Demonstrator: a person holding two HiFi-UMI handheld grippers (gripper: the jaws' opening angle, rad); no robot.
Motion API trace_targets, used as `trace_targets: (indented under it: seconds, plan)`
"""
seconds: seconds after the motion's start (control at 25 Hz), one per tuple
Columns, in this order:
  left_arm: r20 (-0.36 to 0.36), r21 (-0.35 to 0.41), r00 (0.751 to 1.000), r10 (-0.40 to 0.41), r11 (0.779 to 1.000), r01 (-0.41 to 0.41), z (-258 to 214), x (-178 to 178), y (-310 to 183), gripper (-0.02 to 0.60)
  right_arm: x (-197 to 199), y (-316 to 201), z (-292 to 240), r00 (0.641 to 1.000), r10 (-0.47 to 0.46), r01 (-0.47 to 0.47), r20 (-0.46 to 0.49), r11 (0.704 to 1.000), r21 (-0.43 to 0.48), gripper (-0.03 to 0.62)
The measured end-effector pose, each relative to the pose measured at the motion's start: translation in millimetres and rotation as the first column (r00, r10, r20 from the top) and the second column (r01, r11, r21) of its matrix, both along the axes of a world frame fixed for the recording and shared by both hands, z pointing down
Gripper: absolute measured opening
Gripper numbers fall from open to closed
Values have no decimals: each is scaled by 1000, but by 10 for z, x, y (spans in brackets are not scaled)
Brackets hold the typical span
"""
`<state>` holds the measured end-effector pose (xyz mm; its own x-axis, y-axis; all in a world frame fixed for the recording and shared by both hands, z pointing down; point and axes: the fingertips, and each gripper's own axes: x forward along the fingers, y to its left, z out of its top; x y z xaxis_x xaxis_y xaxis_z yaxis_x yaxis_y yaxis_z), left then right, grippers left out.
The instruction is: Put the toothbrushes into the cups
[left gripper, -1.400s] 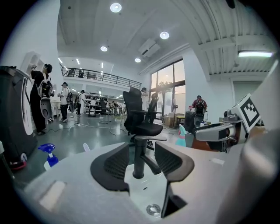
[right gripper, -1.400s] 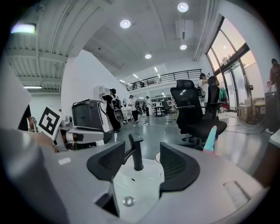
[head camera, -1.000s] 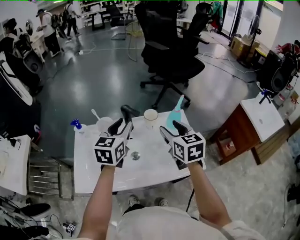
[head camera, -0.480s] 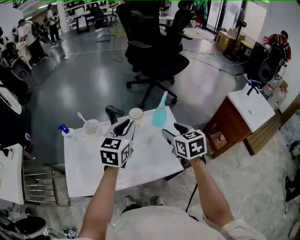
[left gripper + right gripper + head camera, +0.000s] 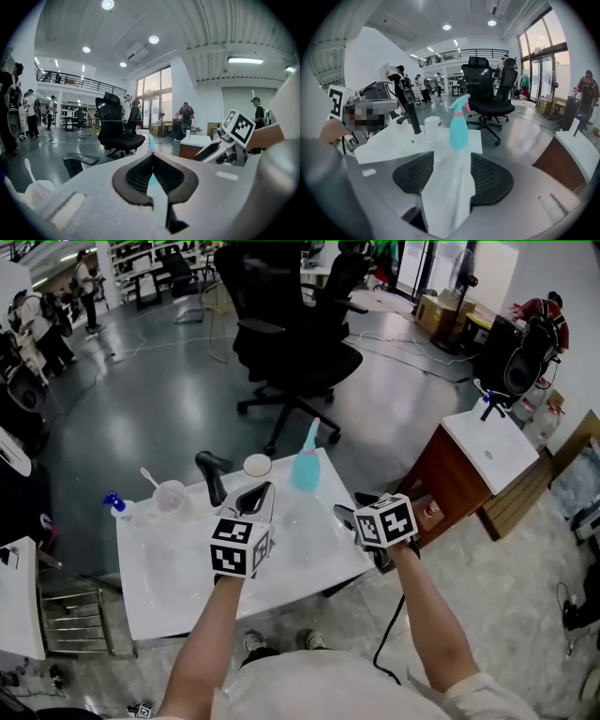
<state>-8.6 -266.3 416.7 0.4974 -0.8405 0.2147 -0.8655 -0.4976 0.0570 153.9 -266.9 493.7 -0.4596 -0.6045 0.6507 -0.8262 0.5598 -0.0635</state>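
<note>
A clear cup (image 5: 171, 495) stands at the table's far left with a white toothbrush (image 5: 147, 477) leaning in it; the left gripper view shows the same cup (image 5: 40, 190) and toothbrush (image 5: 28, 168) at its lower left. A white cup (image 5: 257, 465) stands at the far edge, also in the right gripper view (image 5: 432, 125). My left gripper (image 5: 265, 491) is over the middle of the table, shut with nothing in it, its jaw tips (image 5: 151, 155) meeting. My right gripper (image 5: 354, 508) hangs by the table's right edge, open and empty (image 5: 452, 158).
A teal spray bottle (image 5: 305, 465) stands beside the white cup. A black tap (image 5: 211, 474) rises between the two cups. A small blue-capped bottle (image 5: 114, 505) is at the far left corner of the white table (image 5: 178, 568). A black office chair (image 5: 281, 352) and a wooden cabinet (image 5: 469, 465) stand beyond.
The left gripper's jaws have closed from wide open to shut. Both grippers have drawn back from the cups, the right one ending by the table's right edge.
</note>
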Motion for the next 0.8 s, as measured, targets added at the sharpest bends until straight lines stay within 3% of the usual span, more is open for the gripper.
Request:
trace_targets:
  seconds: [0.4, 0.64, 0.8]
  plan:
    - [-20, -39, 999, 42, 998, -43, 145, 232, 28, 5, 233, 67, 515, 992, -30, 12, -122, 989, -144, 233]
    - [10, -65, 999, 47, 997, -46, 241, 300, 106, 5, 236, 86, 802, 985, -76, 37, -158, 971, -235, 233]
    - [-9, -67, 999, 45, 997, -45, 246, 267, 130, 5, 239, 77, 967, 978, -99, 44, -184, 957, -285, 233]
